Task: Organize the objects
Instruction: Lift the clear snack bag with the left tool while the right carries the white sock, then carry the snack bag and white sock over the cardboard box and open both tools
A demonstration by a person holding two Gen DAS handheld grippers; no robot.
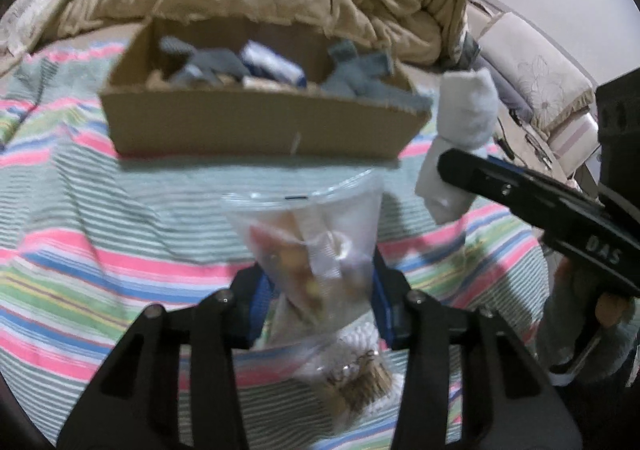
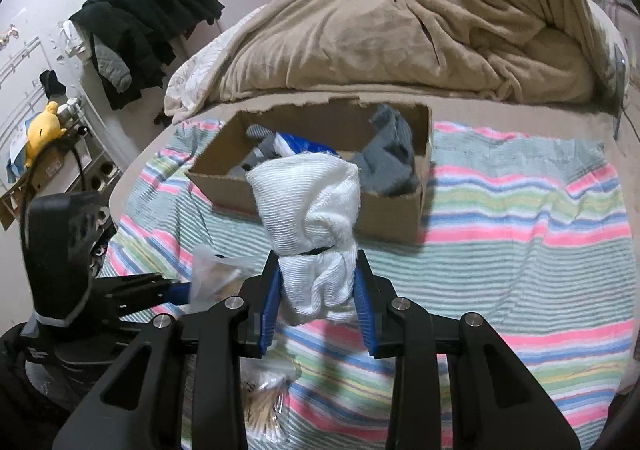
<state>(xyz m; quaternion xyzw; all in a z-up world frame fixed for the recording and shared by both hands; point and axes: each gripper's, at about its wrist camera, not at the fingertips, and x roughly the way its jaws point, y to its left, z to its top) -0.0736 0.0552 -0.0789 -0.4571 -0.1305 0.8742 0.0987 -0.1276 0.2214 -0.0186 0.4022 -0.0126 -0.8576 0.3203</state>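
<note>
- My left gripper has its jaws clamped on a clear bag, just in front of the cardboard box.
- My right gripper has its jaws clamped on a rolled white cloth, also in front of the box.
- Risk: the slick bag may slip from its narrow pinch and land on the bed.

Bare striped bedspread lies open right of the brown cardboard box; the heaped tan blanket blocks behind it, and grey socks crowd its inside.
</note>
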